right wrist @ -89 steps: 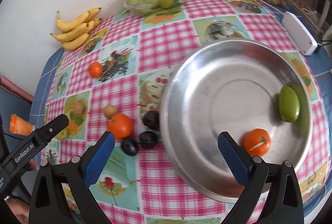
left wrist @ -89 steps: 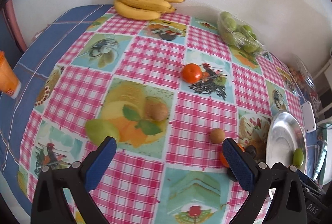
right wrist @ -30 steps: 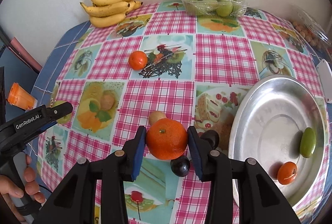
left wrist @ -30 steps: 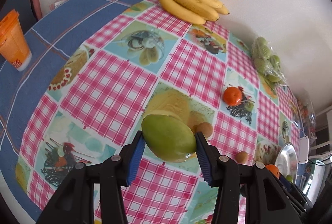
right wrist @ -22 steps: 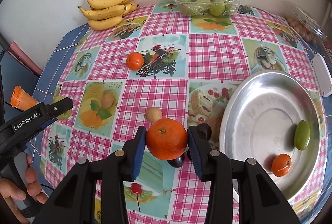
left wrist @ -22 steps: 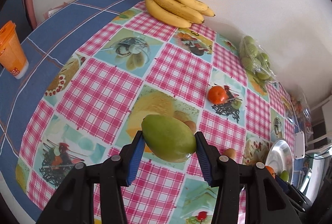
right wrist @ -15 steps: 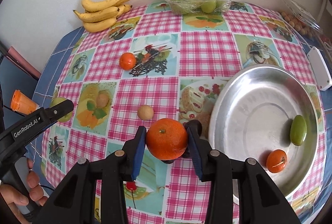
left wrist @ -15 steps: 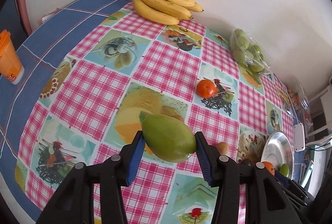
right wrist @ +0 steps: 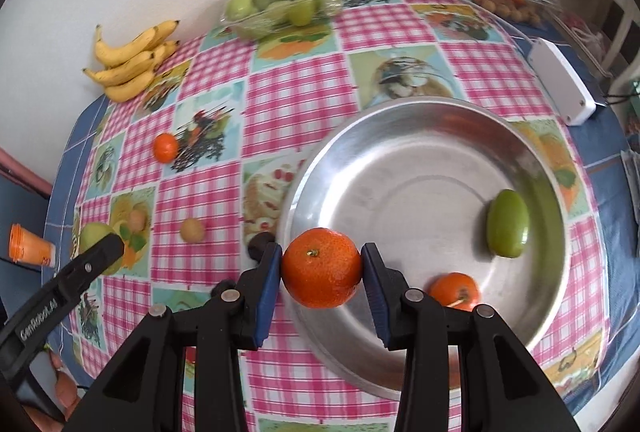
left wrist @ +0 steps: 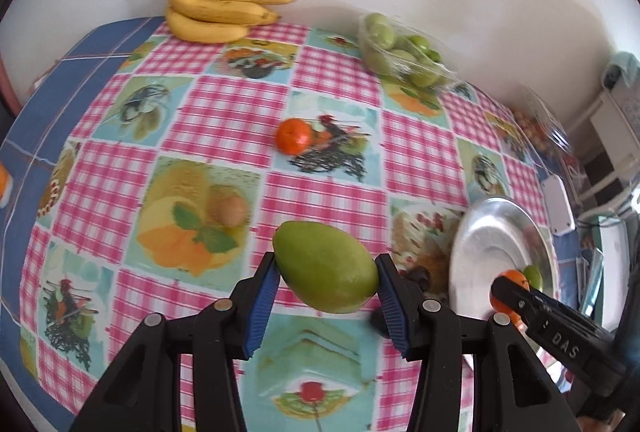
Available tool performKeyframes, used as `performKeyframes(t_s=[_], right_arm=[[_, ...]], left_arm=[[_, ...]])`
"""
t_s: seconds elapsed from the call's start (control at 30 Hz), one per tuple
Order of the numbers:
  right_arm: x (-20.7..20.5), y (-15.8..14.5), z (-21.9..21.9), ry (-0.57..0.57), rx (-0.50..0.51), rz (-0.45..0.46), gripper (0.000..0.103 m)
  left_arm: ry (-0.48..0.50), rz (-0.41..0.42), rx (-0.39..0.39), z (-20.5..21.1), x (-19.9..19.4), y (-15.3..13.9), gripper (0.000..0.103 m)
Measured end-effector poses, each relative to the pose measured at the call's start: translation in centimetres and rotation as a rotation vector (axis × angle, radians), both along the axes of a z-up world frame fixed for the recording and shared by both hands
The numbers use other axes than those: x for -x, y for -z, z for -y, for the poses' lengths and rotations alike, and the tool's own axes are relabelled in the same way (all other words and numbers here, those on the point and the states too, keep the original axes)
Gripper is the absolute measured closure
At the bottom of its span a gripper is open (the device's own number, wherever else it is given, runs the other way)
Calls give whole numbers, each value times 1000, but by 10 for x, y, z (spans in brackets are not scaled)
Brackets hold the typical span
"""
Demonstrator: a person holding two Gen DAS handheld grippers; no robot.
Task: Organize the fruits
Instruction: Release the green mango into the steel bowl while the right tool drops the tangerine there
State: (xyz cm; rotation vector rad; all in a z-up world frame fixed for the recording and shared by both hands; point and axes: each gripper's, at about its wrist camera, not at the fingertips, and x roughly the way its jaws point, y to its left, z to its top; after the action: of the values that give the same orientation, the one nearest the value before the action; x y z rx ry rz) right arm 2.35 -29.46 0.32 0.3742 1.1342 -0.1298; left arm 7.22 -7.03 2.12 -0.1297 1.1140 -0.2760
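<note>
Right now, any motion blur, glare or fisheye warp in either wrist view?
Left wrist: tablecloth and banana bunch smeared by motion, held green mango sharp, table edges bowed by the lens. Right wrist: same barrel warp, metal bowl rim streaked with soft glare, held orange crisp, far clear fruit tray blurred.

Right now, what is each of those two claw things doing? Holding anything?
Left gripper: fingers closed on the green mango.
Right gripper: fingers closed on the big orange.
</note>
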Motion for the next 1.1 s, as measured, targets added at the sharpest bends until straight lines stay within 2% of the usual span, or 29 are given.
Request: performKeyframes(t_s=[0.53, 0.87, 1.1], right_arm=[[35, -2, 80, 184, -23, 7, 61], [35, 5, 85, 179, -37, -9, 60], [31, 15, 83, 170, -51, -29, 60]], left_arm=[[238, 8, 22, 98, 31, -2, 51], [334, -24, 2, 133, 42, 15, 51], [365, -9, -30, 145, 45, 24, 51]])
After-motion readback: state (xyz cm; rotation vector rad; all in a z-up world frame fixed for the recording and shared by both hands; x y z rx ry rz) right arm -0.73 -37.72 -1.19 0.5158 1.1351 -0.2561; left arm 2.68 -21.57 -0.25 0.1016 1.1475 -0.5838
